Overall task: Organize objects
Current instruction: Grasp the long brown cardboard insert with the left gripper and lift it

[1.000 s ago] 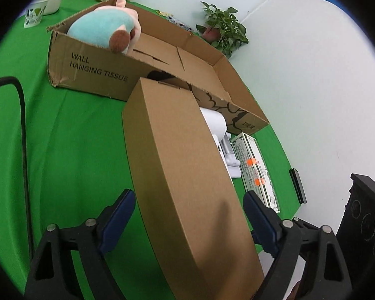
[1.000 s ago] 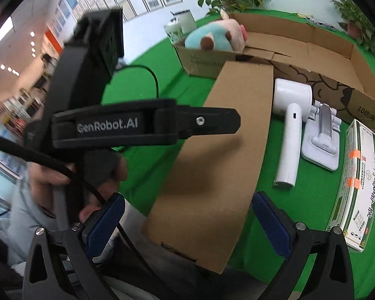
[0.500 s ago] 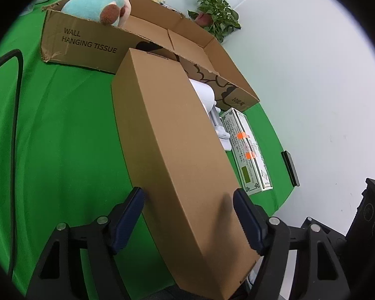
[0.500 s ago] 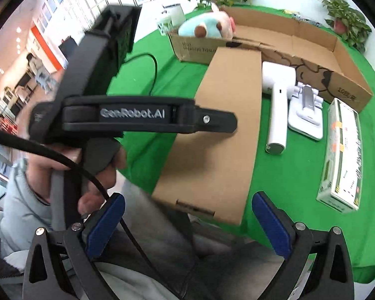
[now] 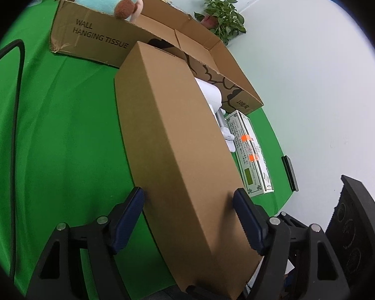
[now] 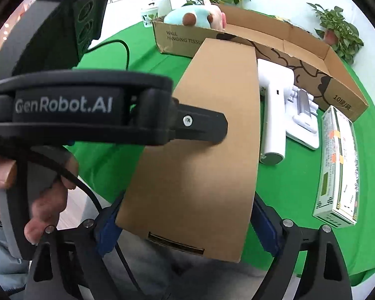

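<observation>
A: Where is the long brown box point(image 5: 177, 150) now?

B: It lies on the green table cloth point(image 5: 57, 125). Its far end is at the big open carton point(image 5: 97, 37) marked "WALL HANGING TISSUE", and its near end hangs over the table edge toward the person.

A: And the left gripper point(image 5: 188, 215)?

B: Its blue pads sit on both long sides of the box, near the near end. They look pressed on the cardboard, so I say it grasps the box.

A: The right gripper point(image 6: 185, 222)?

B: Its jaws have just been closing, with the near end of the box between them. The pads stand just beside the two sides, but I cannot tell if they truly press.

A: What else is there?

B: A plush toy point(image 6: 192, 17) lies in the carton. A white hair dryer point(image 6: 275, 115) lies just beside the box, then a white stand point(image 6: 302, 117) and a green and white packet point(image 6: 337, 170).
</observation>
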{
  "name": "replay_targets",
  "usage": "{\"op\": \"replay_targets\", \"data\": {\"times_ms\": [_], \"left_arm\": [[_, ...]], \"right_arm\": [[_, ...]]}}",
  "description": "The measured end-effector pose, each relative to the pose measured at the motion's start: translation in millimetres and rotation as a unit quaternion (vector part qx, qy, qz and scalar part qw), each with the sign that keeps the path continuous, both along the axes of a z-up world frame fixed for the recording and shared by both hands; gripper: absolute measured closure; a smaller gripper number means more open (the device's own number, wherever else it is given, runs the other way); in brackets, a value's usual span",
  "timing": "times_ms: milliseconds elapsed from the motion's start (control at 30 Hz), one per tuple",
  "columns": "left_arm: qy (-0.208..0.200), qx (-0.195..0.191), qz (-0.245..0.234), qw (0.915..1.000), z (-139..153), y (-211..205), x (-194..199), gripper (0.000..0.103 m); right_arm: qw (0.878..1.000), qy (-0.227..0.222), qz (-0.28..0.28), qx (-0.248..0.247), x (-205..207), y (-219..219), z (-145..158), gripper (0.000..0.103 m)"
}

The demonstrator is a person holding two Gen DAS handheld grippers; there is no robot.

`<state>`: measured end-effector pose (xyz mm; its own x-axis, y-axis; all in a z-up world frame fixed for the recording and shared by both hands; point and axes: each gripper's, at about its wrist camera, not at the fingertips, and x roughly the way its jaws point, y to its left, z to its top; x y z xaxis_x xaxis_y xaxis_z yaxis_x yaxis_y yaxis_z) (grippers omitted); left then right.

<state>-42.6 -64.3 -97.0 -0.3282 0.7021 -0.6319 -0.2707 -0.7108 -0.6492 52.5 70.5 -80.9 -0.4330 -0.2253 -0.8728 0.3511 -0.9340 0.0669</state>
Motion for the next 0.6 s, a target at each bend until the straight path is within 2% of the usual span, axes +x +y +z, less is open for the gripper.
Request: {"op": "replay_targets", "data": {"times_ms": [133, 200, 300, 433, 600], "left_arm": [[-0.001, 0.01, 0.023, 0.9997, 4.5, -17.7, 2.6, 0.027], [-0.007, 0.019, 0.032, 0.9993, 6.2, -27.0, 3.6, 0.027], [-0.004, 0.015, 0.052, 0.9985, 12.3, -37.9, 8.6, 0.031], [-0.01, -0.003, 0.088, 0.996, 21.7, -51.5, 13.9, 0.033], [-0.008, -0.062, 0.111, 0.9919, 34.0, -53.0, 17.3, 0.034]], "right_arm": [[0.996, -0.018, -0.005, -0.082, -5.5, 9.9, 2.6, 0.016], [0.99, -0.031, 0.001, -0.136, -9.2, 12.4, 4.3, 0.016], [0.972, -0.063, 0.022, -0.224, -17.2, 14.2, 2.7, 0.016], [0.961, -0.076, 0.048, -0.262, -26.1, 7.1, 0.7, 0.016], [0.954, -0.086, 0.061, -0.28, -35.2, 2.0, -2.8, 0.014]]}}
